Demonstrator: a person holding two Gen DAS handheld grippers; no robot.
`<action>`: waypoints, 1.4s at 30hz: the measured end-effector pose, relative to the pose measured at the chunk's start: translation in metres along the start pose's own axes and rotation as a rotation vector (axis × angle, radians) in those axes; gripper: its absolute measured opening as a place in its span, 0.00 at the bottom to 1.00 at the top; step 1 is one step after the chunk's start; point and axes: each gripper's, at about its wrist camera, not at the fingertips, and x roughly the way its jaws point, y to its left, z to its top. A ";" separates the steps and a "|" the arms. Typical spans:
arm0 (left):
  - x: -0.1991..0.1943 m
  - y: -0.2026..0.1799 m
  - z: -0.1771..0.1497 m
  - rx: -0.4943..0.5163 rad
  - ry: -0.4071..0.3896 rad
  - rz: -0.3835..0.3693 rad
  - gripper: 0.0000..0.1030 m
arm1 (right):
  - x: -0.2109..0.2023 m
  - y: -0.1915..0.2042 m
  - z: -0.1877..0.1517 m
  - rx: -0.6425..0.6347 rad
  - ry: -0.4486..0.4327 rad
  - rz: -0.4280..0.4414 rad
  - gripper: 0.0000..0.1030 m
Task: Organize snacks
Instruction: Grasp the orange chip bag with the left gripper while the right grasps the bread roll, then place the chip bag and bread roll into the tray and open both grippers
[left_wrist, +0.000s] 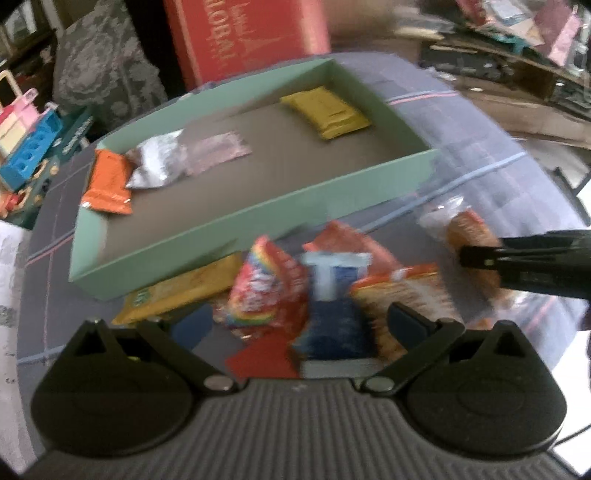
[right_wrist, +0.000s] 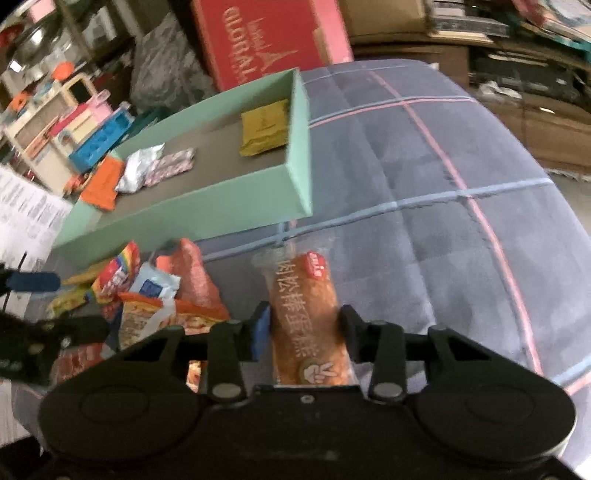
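Observation:
A shallow mint-green box lies on a plaid grey cloth and holds an orange packet, a silver packet, a pink packet and a yellow packet. A pile of loose snack packets lies in front of the box. My left gripper is open just above the pile, with a blue-and-white packet between its fingers. My right gripper is shut on a brown bread-stick packet, right of the pile; it also shows in the left wrist view.
A red carton and a grey patterned bag stand behind the box. Toys and a blue block lie at the left. Cardboard and shelves are at the right. The cloth stretches right of the box.

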 end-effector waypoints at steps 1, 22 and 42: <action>-0.003 -0.007 0.002 0.007 -0.008 -0.015 1.00 | -0.002 -0.005 -0.001 0.017 -0.003 -0.004 0.38; 0.024 -0.058 -0.020 0.077 0.076 -0.105 0.42 | -0.020 -0.009 -0.037 -0.032 -0.052 -0.077 0.38; -0.023 0.046 0.016 -0.119 -0.126 -0.141 0.42 | -0.048 0.029 0.035 0.007 -0.084 0.010 0.37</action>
